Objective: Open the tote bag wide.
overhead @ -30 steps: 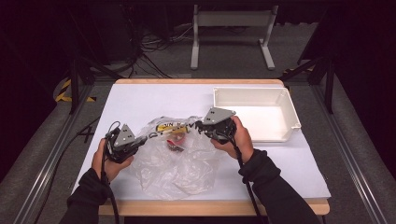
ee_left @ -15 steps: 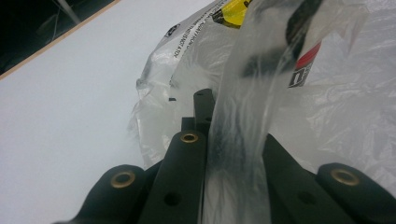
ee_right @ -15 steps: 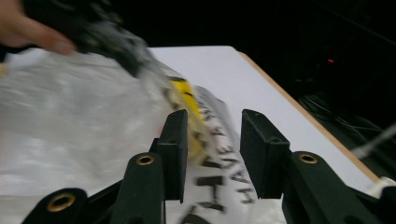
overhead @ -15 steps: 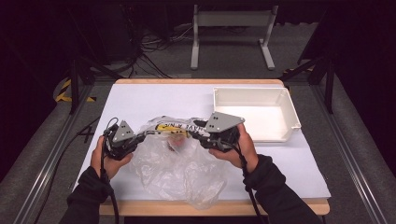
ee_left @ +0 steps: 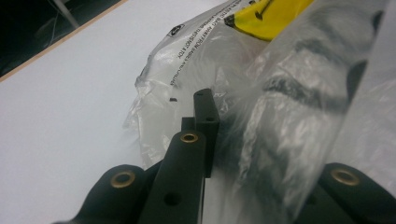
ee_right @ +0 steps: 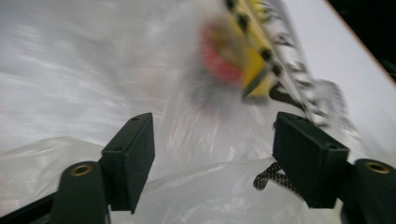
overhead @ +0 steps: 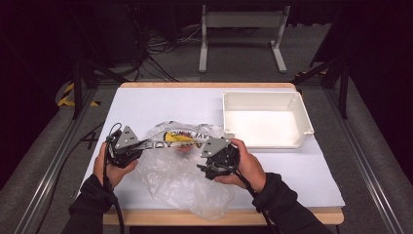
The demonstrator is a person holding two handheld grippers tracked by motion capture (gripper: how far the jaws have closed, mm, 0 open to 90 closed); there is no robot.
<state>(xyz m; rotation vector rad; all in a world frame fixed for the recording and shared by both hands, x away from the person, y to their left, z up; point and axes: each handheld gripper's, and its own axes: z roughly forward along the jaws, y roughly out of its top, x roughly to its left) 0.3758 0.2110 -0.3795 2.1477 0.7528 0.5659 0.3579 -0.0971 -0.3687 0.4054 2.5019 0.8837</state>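
A crumpled clear plastic bag (overhead: 180,180) with yellow print and black lettering lies on the white table (overhead: 156,102). My left gripper (overhead: 145,145) is shut on the bag's left edge, and a printed strip stretches from it to the right. In the left gripper view the jaws (ee_left: 198,121) stand pressed together against the film (ee_left: 289,93). My right gripper (overhead: 203,165) hovers over the bag's middle. Its jaws (ee_right: 212,140) have just been opening and stand wide apart, pressing on nothing, with loose film (ee_right: 93,70) below them. A blurred red thing (ee_right: 219,60) shows inside the bag.
A white empty tray (overhead: 265,119) stands at the table's right, just beyond the right hand. The table's wooden front edge (overhead: 292,217) lies close under the bag. Dark floor with cables and a metal stand surrounds the table.
The right gripper has let go of the bag's printed edge, opened its jaws and moved toward the person and slightly left. The left gripper has stayed in place, still holding.
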